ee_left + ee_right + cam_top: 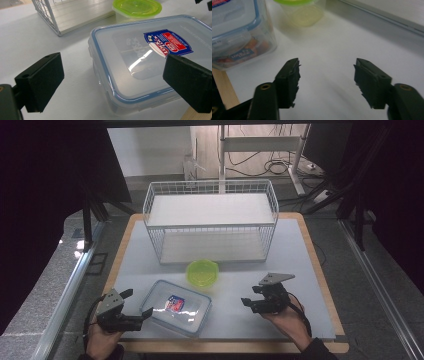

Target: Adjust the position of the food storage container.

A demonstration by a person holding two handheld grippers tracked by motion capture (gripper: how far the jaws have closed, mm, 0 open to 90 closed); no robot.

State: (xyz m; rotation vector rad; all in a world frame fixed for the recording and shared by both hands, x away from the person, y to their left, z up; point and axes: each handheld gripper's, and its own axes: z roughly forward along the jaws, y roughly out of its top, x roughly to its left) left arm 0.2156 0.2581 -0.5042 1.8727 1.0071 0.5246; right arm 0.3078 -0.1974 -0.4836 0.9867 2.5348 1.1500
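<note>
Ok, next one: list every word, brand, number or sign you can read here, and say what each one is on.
"LOCK & LOCK", white letters seen upside down in the left gripper view, on the red and blue sticker on the clear container's lid.
Small print around that brand name: too small to read.
Blue label seen through the clear container's side wall in the right gripper view: blurred, not readable.
Green-lidded container: no text visible.

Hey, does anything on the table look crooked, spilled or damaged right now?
Mostly tidy. The clear lidded container sits askew to the table's front edge, its near corner close to it. The green-lidded tub and wire rack stand upright. Nothing spilled.
</note>
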